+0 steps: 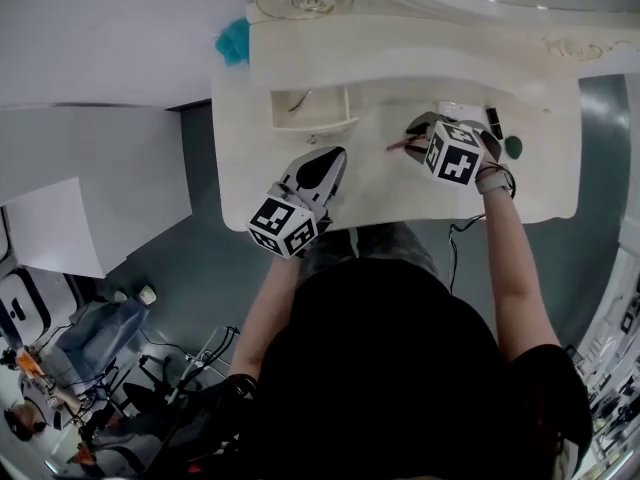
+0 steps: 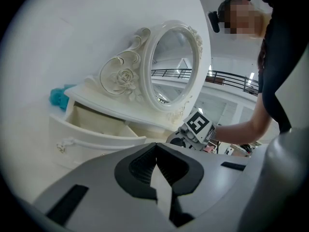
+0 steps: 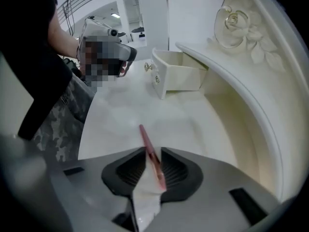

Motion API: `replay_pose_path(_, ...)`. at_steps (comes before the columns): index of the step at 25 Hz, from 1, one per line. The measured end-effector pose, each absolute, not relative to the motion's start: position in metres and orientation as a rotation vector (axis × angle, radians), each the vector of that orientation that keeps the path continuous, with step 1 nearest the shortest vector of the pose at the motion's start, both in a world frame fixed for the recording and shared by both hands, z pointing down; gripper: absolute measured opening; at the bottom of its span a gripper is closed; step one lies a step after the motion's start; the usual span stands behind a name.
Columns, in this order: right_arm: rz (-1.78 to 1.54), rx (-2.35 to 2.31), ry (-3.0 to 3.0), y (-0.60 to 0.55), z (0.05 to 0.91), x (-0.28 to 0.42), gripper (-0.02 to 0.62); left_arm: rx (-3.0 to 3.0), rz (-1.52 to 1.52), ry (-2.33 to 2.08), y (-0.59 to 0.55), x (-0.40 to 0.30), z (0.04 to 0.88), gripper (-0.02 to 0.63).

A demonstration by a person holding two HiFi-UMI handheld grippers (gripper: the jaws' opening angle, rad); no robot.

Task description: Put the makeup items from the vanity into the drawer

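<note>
My right gripper (image 3: 147,151) points down at the white vanity top (image 1: 370,183), its jaws closed round a thin pink makeup pencil (image 3: 150,154) whose tip pokes out ahead of the pads. In the head view the pencil (image 1: 398,146) sticks out to the left of that gripper (image 1: 416,136). The small drawer (image 1: 312,124) stands pulled out at the back left, and in the right gripper view the drawer (image 3: 176,76) lies well beyond the pencil. My left gripper (image 1: 328,160) hovers near the front of the vanity, aimed at the drawer (image 2: 96,124); its tips (image 2: 155,146) meet with nothing between them.
A white box (image 1: 458,111), a dark stick-shaped item (image 1: 494,123) and a round dark green item (image 1: 513,147) lie on the vanity to the right of my right gripper. An oval mirror (image 2: 176,64) in a carved frame stands at the back. Something teal (image 1: 233,40) sits at the vanity's left end.
</note>
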State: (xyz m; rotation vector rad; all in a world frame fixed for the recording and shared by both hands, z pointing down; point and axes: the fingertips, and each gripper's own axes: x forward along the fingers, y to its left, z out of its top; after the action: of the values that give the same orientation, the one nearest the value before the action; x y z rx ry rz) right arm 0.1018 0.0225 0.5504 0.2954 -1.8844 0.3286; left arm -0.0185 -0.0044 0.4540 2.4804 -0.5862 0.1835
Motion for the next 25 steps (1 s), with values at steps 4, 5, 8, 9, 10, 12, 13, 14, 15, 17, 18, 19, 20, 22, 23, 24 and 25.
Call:
replay_pose_path(4,0.347,0.316,-1.893,0.022,0.550,0.099,0.058,2.471,0.180,-0.609,-0.007,-0.030,0.455,0.011)
replay_pose_path(5,0.356,0.319,-1.906,0.022,0.548,0.096,0.058,2.470,0.179,-0.612,-0.008,-0.033,0.455,0.011)
replay_pose_path(8,0.374,0.347,-1.965,0.021,0.537,0.085,0.058,2.471,0.176,-0.617,-0.012,-0.039,0.455,0.011)
replay_pose_path(9,0.376,0.356,-1.987,0.020,0.532,0.080,0.058,2.472,0.173,-0.618,-0.013,-0.040,0.454,0.011)
replay_pose_path(10,0.377,0.363,-2.010,0.018,0.526,0.075,0.058,2.473,0.171,-0.618,-0.015,-0.042,0.453,0.011)
replay_pose_path(12,0.363,0.379,-2.049,0.012,0.514,0.066,0.058,2.474,0.165,-0.619,-0.018,-0.046,0.452,0.011)
replay_pose_path(13,0.349,0.386,-2.064,0.008,0.508,0.061,0.058,2.475,0.162,-0.620,-0.019,-0.047,0.451,0.011)
replay_pose_path(14,0.333,0.392,-2.079,0.004,0.502,0.056,0.058,2.475,0.159,-0.621,-0.021,-0.049,0.451,0.011)
replay_pose_path(15,0.314,0.395,-2.095,0.000,0.496,0.050,0.058,2.476,0.157,-0.623,-0.022,-0.051,0.450,0.011)
replay_pose_path(17,0.276,0.397,-2.137,-0.008,0.479,0.036,0.058,2.478,0.153,-0.629,-0.024,-0.056,0.448,0.011)
replay_pose_path(18,0.258,0.399,-2.164,-0.012,0.470,0.028,0.058,2.478,0.149,-0.634,-0.025,-0.058,0.448,0.011)
replay_pose_path(19,0.242,0.403,-2.193,-0.017,0.461,0.021,0.058,2.478,0.145,-0.640,-0.026,-0.061,0.447,0.011)
replay_pose_path(20,0.228,0.409,-2.218,-0.022,0.453,0.013,0.058,2.478,0.142,-0.647,-0.027,-0.065,0.447,0.011)
replay_pose_path(22,0.186,0.422,-2.250,-0.035,0.442,-0.002,0.058,2.474,0.136,-0.665,-0.029,-0.073,0.446,0.011)
replay_pose_path(23,0.161,0.427,-2.257,-0.041,0.439,-0.009,0.058,2.471,0.134,-0.675,-0.030,-0.077,0.446,0.011)
replay_pose_path(24,0.134,0.428,-2.259,-0.048,0.438,-0.015,0.058,2.468,0.131,-0.686,-0.031,-0.081,0.446,0.011)
replay_pose_path(25,0.107,0.425,-2.258,-0.054,0.438,-0.022,0.058,2.464,0.128,-0.697,-0.032,-0.085,0.446,0.011)
